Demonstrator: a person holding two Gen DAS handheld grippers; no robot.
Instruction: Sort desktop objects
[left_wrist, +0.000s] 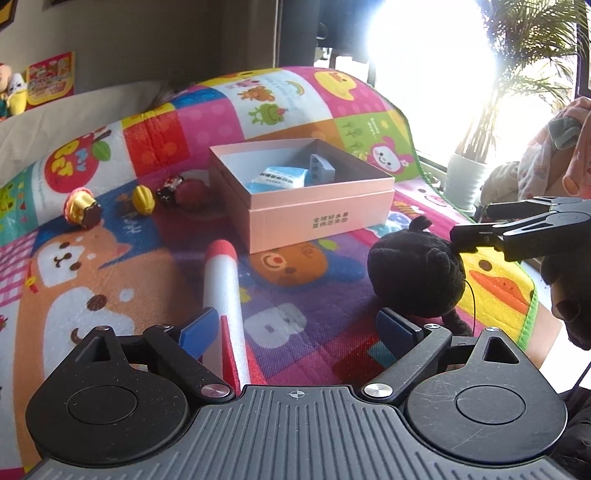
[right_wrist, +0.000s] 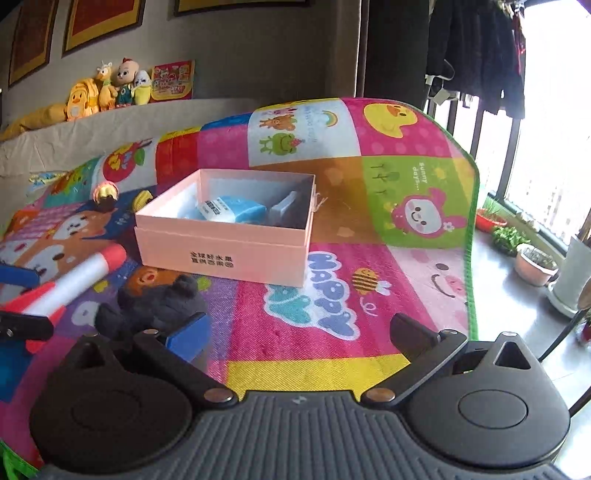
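The left gripper is closest to the camera, and its two blue-padded fingers stand wide apart above the colourful cartoon play mat. A white foam rocket with a red tip and red fins lies on the mat between the fingers, close beside the left finger pad; the pads do not press on it. A black plush toy sits on the mat just beyond the right finger.

The right gripper also has its fingers spread wide, with only bare mat between them. In the left wrist view it comes in from the right edge, and its tips are at the ear of the plush toy; I cannot tell if they touch it. In its own view the plush toy lies just outside the blue-padded finger.

Further out, an open pink box stands in the middle of the mat. Inside it are a blue-and-white packet and a small grey-blue block. To the left of the box lie several small toys: a yellow-and-pink cupcake, a small yellow toy, a black-and-red figure and a dark red round one.

Stuffed toys sit on a ledge against the wall. Potted plants stand by the window.
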